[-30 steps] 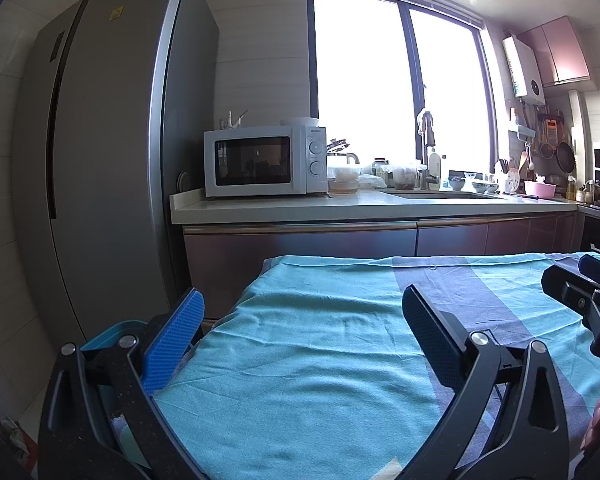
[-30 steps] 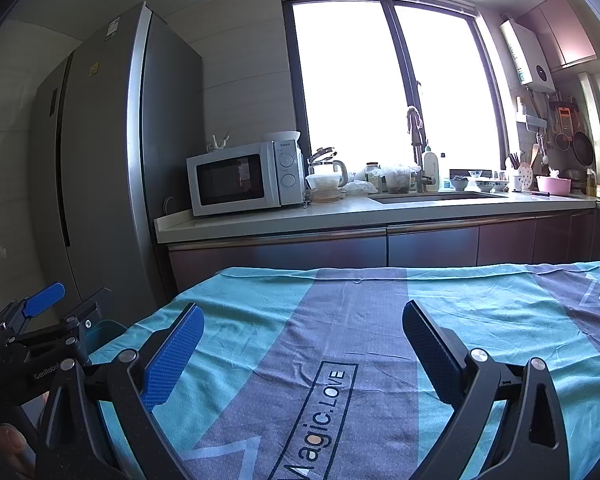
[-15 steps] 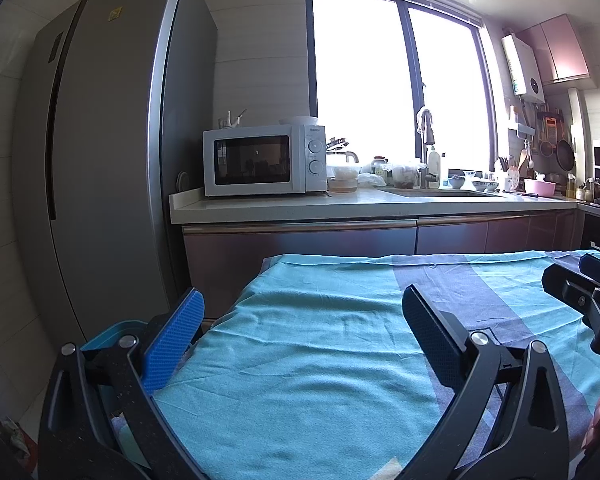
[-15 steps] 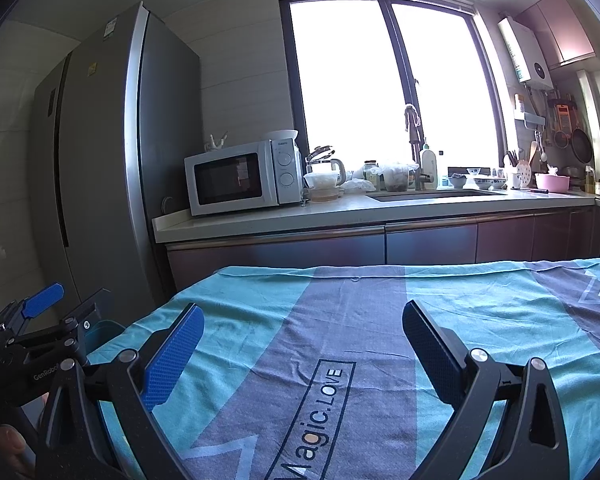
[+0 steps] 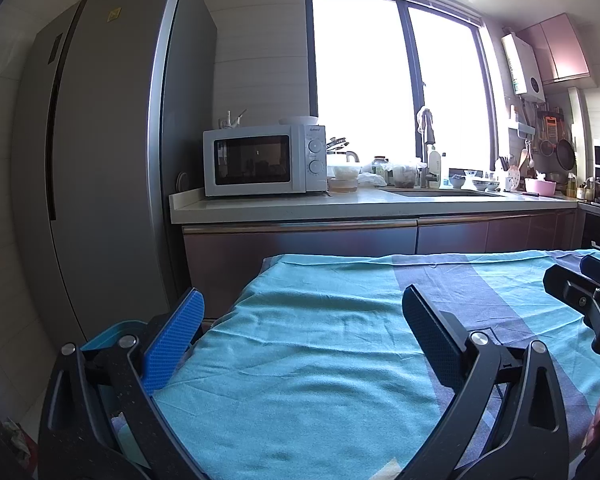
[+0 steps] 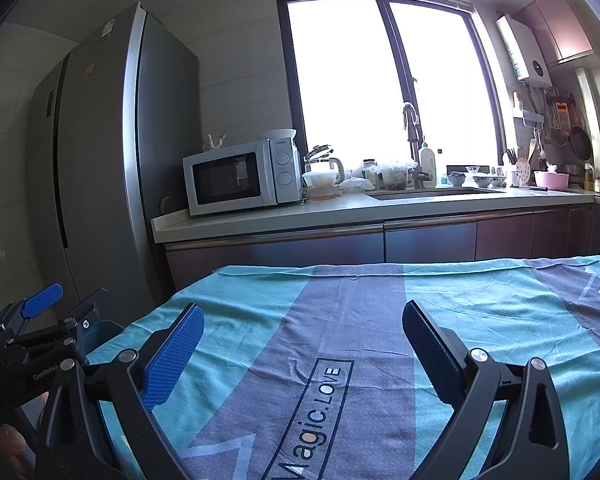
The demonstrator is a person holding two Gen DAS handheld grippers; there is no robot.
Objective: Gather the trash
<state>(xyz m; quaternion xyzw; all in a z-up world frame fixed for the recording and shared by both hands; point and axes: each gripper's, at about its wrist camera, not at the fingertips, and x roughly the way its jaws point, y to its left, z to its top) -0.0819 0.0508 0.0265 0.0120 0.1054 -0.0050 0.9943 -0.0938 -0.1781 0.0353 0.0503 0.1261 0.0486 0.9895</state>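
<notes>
Teal bin (image 5: pixel 114 330) left of left gripper (image 5: pixel 302 326), mostly hidden behind its finger. Pale scrap (image 5: pixel 388 472) below it, cut by bottom edge. Counter items (image 6: pixel 384 176) far ahead of right gripper (image 6: pixel 302 328) too small to identify.

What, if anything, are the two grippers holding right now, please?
Nothing: the left gripper and right gripper are both open above the tablecloth.

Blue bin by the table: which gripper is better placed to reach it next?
Left. The blue bin sits just beside the left gripper; the right gripper hangs over the cloth, farther off. Both open.
</notes>
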